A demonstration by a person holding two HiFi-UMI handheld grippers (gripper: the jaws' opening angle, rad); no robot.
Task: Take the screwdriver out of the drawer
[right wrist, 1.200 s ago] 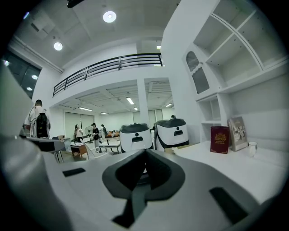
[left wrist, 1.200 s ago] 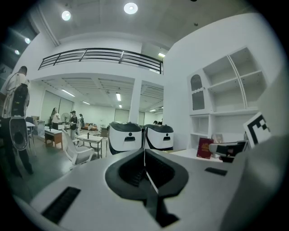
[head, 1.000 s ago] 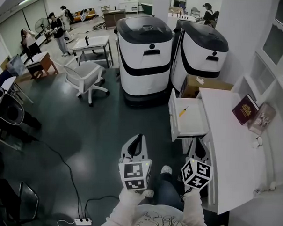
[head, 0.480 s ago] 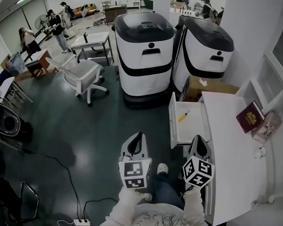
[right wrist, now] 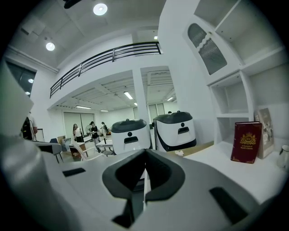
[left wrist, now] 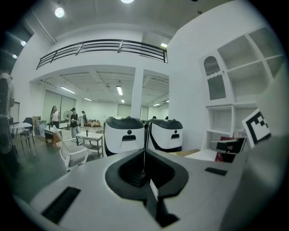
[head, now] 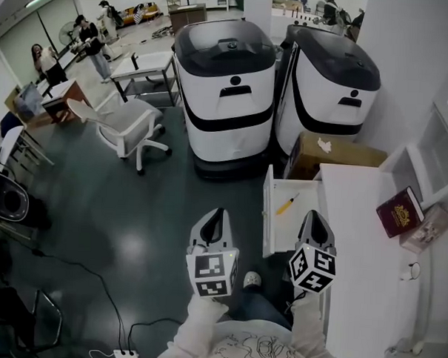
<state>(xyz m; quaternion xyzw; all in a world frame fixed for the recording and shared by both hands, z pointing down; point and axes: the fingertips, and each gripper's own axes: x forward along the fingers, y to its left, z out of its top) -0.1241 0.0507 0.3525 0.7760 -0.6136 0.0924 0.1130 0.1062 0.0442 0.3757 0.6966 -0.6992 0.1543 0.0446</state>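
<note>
1. I'm looking into a big, bright hall with a dark glossy floor (head: 133, 222); people stand around tables far off at the left.
2. Two bulky white-and-black machines (head: 224, 85) sit side by side straight ahead, with a white office chair (head: 126, 122) to their left.
3. A white worktop (head: 367, 292) runs along the right, with a cardboard box (head: 344, 154) at its far end and a red book (head: 400, 212) standing on it.
4. A white drawer (head: 299, 230) stands pulled open from the worktop's left side.
5. My left hand-held gripper (head: 216, 215) hangs over the floor, well left of the drawer, clenched with nothing between its jaws.
6. My right hand-held gripper (head: 313, 215) is at the drawer's near right part, also clenched and empty.
7. The yellow screwdriver (head: 286, 205) lies slanted on the drawer's bottom, towards the far end, just left of the right hand-held gripper's tip and apart from it.
</note>
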